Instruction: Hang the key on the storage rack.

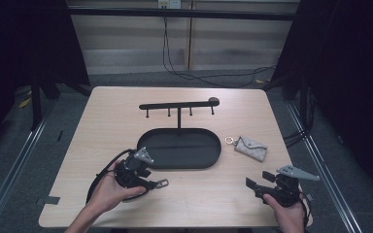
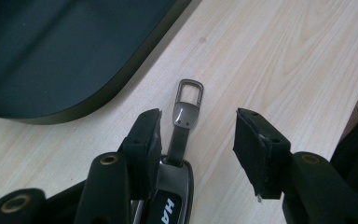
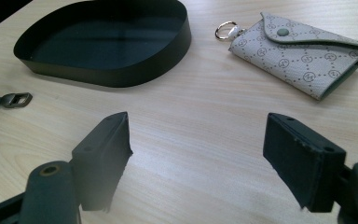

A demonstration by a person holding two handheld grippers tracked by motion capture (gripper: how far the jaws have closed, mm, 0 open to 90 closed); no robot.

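Your left gripper (image 2: 198,135) is at the pickup step. The car key fob (image 2: 170,186) lies flat on the surface (image 2: 284,51) just beside the near rim of the black oval tray (image 2: 98,93), its strap and metal clasp (image 2: 188,95) pointing forward. The jaws stand apart around it: one pad rests against the fob's side, the other is clear of it, so no grip is made yet. Next, center the jaws over the fob body and close until both pads press, then lift. Your right gripper (image 3: 198,158) waits open above bare surface, nothing between its pads. The patterned key pouch (image 3: 303,51) lies beyond it, apart from the tray.
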